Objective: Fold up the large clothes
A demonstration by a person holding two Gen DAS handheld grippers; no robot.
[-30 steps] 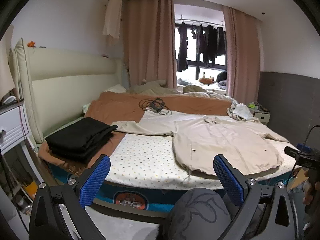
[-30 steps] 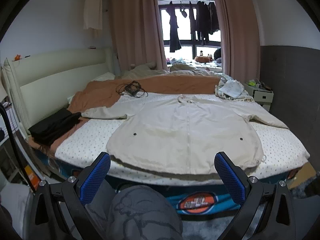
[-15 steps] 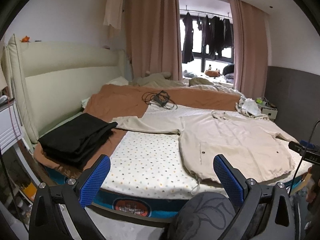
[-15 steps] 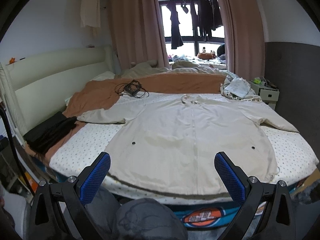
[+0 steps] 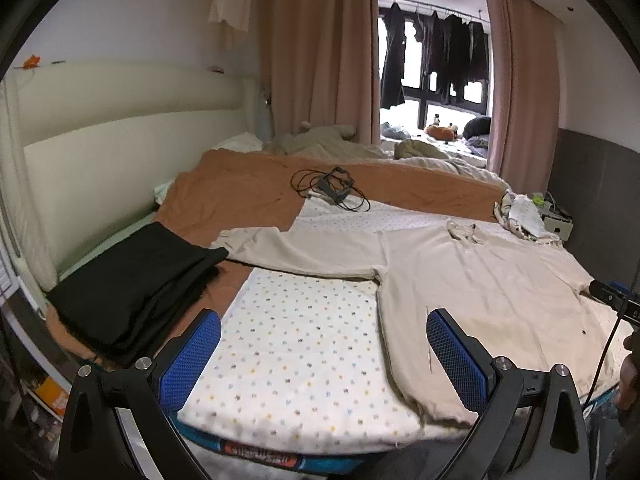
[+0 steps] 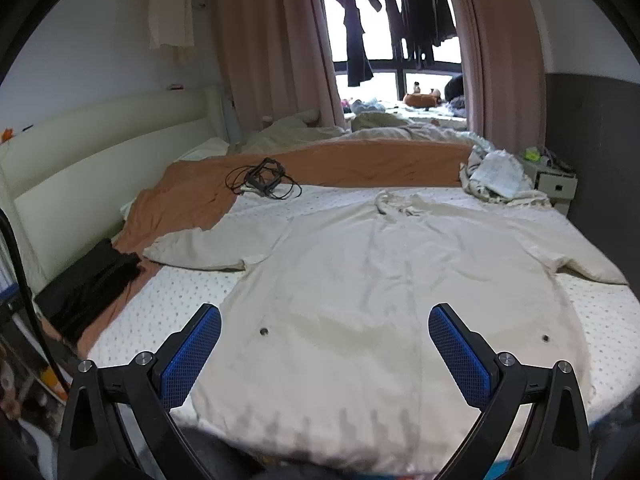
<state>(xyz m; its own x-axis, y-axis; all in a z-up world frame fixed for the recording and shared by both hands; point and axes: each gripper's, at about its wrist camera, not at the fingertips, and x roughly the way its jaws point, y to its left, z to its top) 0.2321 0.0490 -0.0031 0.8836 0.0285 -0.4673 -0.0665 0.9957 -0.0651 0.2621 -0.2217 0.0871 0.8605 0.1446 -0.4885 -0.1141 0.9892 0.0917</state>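
Right wrist view shows our right gripper (image 6: 324,348) and left gripper (image 5: 323,350) both spread wide and empty above the near hem of the large cream long-sleeved cotton coat (image 6: 384,280) spread flat on the dotted white mattress (image 5: 296,332), so we should pinch hem corners evenly; no containers hold anything.

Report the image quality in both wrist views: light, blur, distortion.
Left wrist view: the bright window blows out and silhouettes the hanging dark clothes; fisheye bends the cream padded headboard; black vignette at the corners. Right wrist view: same backlight; the near hem of the cream long-sleeved coat is smeared soft.
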